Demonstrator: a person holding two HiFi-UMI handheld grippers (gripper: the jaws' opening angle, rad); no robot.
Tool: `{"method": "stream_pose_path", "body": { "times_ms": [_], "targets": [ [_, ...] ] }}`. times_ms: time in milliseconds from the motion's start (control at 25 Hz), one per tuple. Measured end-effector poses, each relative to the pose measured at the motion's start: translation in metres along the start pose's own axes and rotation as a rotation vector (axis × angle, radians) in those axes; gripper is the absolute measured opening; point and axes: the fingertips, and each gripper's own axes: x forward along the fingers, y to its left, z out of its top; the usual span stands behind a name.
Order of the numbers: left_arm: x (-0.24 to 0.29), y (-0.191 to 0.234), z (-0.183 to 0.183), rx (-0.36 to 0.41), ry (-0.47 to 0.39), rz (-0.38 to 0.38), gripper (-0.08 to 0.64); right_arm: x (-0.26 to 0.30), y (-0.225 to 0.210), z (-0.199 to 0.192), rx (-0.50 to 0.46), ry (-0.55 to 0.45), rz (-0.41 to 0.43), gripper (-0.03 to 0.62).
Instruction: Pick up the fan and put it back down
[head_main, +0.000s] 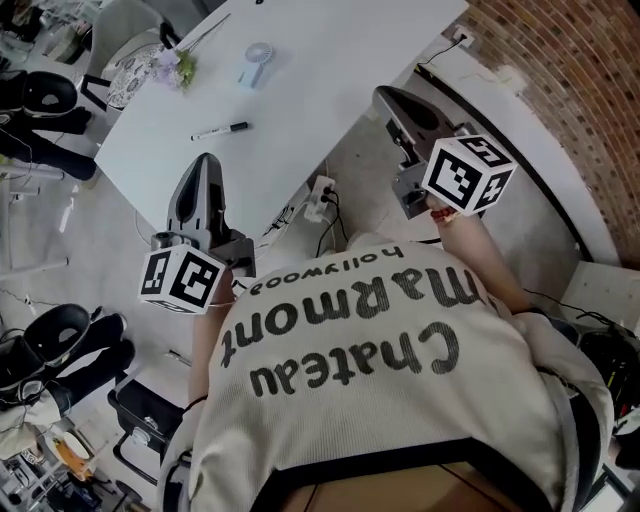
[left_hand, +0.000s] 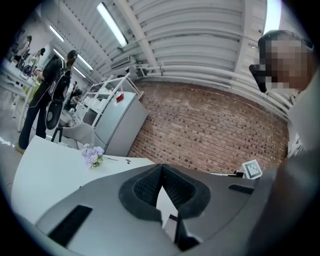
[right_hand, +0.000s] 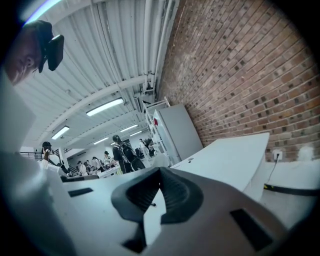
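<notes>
A small pale-blue hand fan (head_main: 257, 62) lies on the white table (head_main: 300, 90), towards its far side. Both grippers hang short of the table's near edge, well apart from the fan. My left gripper (head_main: 206, 162) points at the table's near-left part, its jaws together with nothing between them (left_hand: 161, 169). Off the table's right corner, over the floor, my right gripper (head_main: 386, 94) is likewise shut and empty (right_hand: 160, 172). Neither gripper view shows the fan.
A black marker (head_main: 220, 130) and a bunch of lilac flowers (head_main: 172, 70) lie on the table. Cables and a socket strip (head_main: 322, 195) trail below its near edge. Chairs (head_main: 45, 100) stand at the left, a brick wall (head_main: 570, 90) runs along the right, and people stand far off.
</notes>
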Motion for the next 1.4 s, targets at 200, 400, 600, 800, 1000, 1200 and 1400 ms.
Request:
{"method": "stream_pose_path", "body": {
  "times_ms": [200,400,600,800,1000,1200,1400],
  "targets": [
    [0.006,0.024,-0.020,-0.050,0.039,0.044,0.000,0.032,-0.010,-0.033,0.049,0.092,0.010,0.003],
    [0.016,0.043,-0.014,-0.055,0.013,0.110,0.000,0.081,-0.022,-0.053,0.100,0.179,0.067,0.003],
    [0.026,0.066,0.003,-0.072,-0.047,0.232,0.000,0.145,-0.031,-0.047,0.085,0.247,0.157,0.005],
    [0.035,0.084,0.014,-0.089,-0.103,0.356,0.000,0.204,-0.037,-0.037,-0.010,0.326,0.247,0.005],
    [0.034,0.099,0.015,-0.106,-0.141,0.472,0.000,0.257,-0.034,-0.046,-0.189,0.430,0.372,0.065],
    [0.021,0.108,0.013,-0.115,-0.169,0.613,0.000,0.293,-0.026,-0.073,-0.376,0.571,0.540,0.139],
    [0.000,0.116,0.003,-0.159,-0.212,0.761,0.000,0.316,-0.023,-0.107,-0.590,0.748,0.710,0.170]
  ]
}}
